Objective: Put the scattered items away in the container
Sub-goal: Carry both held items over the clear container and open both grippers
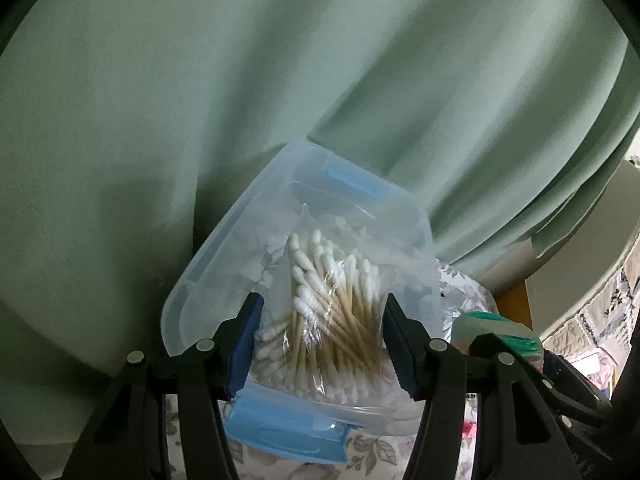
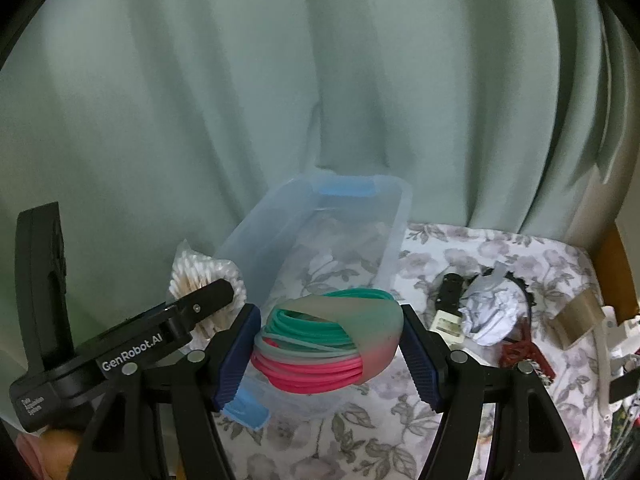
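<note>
A clear plastic container [image 1: 224, 256] with blue clips stands on the floral cloth; it also shows in the right wrist view [image 2: 280, 216]. My left gripper [image 1: 322, 316] is shut on a clear bag of cotton swabs [image 1: 332, 300], held over the container's near end. The bag also shows in the right wrist view [image 2: 192, 272], left of the container. My right gripper [image 2: 330, 332] is shut on a green and pink coiled cord bundle [image 2: 320, 344], held above the container's near end. The bundle also shows in the left wrist view [image 1: 504, 330], at the right.
A crumpled white paper [image 2: 492, 312], a black and white plug [image 2: 448, 304], a dark toothed hair piece [image 2: 520, 292], a red item [image 2: 520, 350] and a tan block [image 2: 578, 316] lie on the cloth [image 2: 460, 248] right of the container. A green curtain [image 2: 320, 80] hangs behind.
</note>
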The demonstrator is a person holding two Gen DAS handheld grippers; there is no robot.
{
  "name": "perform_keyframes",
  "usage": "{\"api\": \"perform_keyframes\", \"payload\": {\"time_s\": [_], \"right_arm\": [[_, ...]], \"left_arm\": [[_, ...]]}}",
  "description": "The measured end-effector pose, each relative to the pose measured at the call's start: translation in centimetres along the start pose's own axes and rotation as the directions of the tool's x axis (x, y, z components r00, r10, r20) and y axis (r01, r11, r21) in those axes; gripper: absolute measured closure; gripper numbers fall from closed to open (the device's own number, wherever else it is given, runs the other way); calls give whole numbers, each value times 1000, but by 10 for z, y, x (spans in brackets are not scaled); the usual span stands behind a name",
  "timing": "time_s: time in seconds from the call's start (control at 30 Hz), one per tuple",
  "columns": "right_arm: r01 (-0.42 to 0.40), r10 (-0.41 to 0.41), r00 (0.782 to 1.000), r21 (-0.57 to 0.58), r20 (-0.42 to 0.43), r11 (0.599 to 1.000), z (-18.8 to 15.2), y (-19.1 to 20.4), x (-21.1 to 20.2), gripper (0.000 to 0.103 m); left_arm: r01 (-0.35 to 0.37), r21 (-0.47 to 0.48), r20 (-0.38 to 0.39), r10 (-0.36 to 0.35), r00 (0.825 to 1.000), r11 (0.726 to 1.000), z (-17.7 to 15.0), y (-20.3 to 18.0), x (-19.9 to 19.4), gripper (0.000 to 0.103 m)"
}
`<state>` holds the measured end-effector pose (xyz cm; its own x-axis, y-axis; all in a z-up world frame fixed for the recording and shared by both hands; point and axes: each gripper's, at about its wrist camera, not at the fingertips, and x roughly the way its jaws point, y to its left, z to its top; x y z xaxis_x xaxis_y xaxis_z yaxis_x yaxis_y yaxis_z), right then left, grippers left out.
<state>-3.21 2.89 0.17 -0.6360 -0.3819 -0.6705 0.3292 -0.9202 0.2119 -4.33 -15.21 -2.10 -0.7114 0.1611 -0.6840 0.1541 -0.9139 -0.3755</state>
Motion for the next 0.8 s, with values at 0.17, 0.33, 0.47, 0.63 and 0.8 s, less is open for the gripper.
{"api": "perform_keyframes", "payload": {"time_s": [0.17, 0.33, 0.47, 0.63, 0.8], "right_arm": [[-16, 16, 999, -7, -29, 1000, 2, 4, 18, 31], [-25, 24, 998, -16, -61, 1000, 0, 6, 32, 31], [-23, 21, 996, -31, -83, 999, -2, 7, 40, 31], [-20, 16, 995, -34, -103, 999, -3, 9, 45, 30], [-13, 9, 992, -34, -124, 999, -4, 8, 49, 30]], "left_arm": [[-12, -17, -18, 12, 1000, 1000, 1, 11, 6, 43], [-17, -31, -41, 16, 999, 999, 1, 17, 13, 43], [-27, -32, -48, 26, 999, 999, 2, 18, 17, 43], [-20, -47, -65, 17, 998, 999, 1, 22, 20, 40], [-14, -60, -63, 11, 998, 998, 2, 23, 19, 35]]}}
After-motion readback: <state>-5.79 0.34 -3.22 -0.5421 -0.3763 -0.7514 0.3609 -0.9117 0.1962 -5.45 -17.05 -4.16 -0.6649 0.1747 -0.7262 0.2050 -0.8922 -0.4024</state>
